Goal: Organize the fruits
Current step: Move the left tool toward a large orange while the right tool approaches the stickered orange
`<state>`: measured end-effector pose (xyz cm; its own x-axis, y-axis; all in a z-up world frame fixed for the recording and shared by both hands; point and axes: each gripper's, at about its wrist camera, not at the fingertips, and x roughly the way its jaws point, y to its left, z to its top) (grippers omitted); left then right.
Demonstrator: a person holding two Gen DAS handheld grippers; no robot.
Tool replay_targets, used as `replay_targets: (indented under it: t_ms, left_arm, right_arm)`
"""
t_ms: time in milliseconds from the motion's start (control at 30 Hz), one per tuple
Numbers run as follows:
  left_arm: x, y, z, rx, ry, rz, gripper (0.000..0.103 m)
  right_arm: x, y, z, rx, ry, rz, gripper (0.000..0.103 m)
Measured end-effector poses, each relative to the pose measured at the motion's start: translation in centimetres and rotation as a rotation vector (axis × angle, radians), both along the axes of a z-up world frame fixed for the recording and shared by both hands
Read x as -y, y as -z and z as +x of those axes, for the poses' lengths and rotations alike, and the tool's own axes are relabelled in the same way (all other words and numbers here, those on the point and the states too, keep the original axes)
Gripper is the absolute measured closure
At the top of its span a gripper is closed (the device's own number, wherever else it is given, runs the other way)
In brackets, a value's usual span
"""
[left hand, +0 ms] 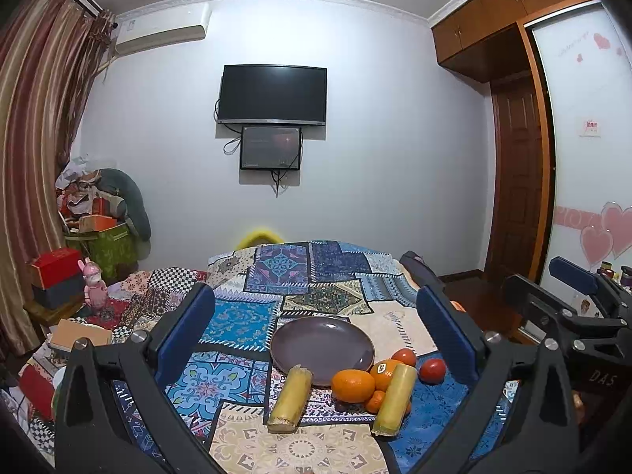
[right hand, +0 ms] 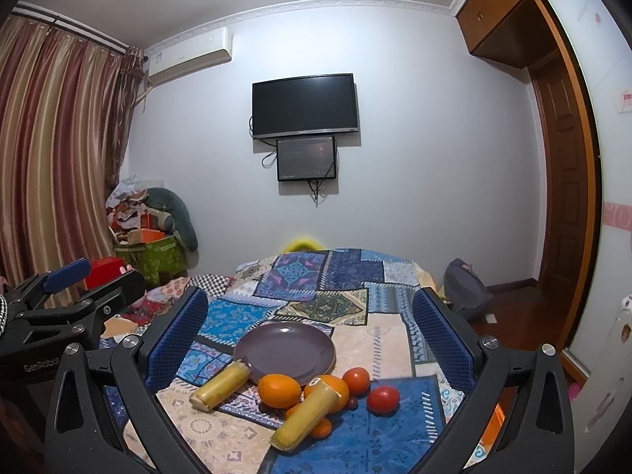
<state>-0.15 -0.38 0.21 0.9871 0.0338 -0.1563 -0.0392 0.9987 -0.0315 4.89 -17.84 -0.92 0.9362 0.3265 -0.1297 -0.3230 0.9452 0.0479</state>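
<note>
An empty purple plate (left hand: 322,345) (right hand: 285,349) sits on the patchwork cloth. In front of it lie two yellow sugarcane pieces (left hand: 290,399) (left hand: 395,399), two oranges (left hand: 352,385) (left hand: 385,369), small tangerines (left hand: 374,401) and two tomatoes (left hand: 404,356) (left hand: 432,370). The right wrist view shows the same pile: canes (right hand: 221,389) (right hand: 304,414), orange (right hand: 279,390), tomatoes (right hand: 355,381) (right hand: 383,399). My left gripper (left hand: 316,328) is open and empty above the pile. My right gripper (right hand: 310,328) is open and empty, to the right of the left one.
The patchwork-covered table (left hand: 300,272) stands against a wall with a TV (left hand: 272,94). Boxes and a pink figurine (left hand: 94,286) crowd the left. A wardrobe (left hand: 584,150) and door are on the right. A grey bag (right hand: 466,288) lies on the floor.
</note>
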Motion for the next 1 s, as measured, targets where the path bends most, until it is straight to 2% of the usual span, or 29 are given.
replay_targets:
  t_ms: [300, 500, 600, 700, 833, 900, 1000]
  left_arm:
    - [0.5, 1.9, 2.6, -0.092, 0.028, 0.003, 0.000]
    - [1.1, 4.1, 5.6, -0.175, 0.015, 0.028, 0.001]
    - [1.3, 5.3, 7.3, -0.219, 0.024, 0.035, 0.006]
    - [1.4, 6.6, 8.8, -0.283, 0.066, 0.019, 0.019]
    - [1.7, 8.5, 11.0, -0.362, 0.094, 0.011, 0.030]
    - [2.0, 9.5, 12.2, -0.405, 0.121, 0.015, 0.034]
    - [2.5, 10.6, 13.2, -0.450, 0.150, 0.011, 0.034]
  right_arm:
    - [0.7, 2.1, 2.6, -0.120, -0.046, -0.013, 0.000]
    - [1.6, 3.8, 4.7, -0.179, -0.016, -0.032, 0.000]
    - [2.1, 4.5, 6.0, -0.205, -0.011, -0.037, 0.000]
    - [2.3, 5.1, 7.2, -0.254, -0.039, -0.051, 0.000]
    - [2.3, 6.1, 8.8, -0.309, -0.036, -0.084, 0.000]
    - [2.3, 6.7, 9.5, -0.332, -0.040, -0.097, 0.000]
    - [2.5, 7.4, 10.7, -0.384, -0.066, -0.091, 0.000]
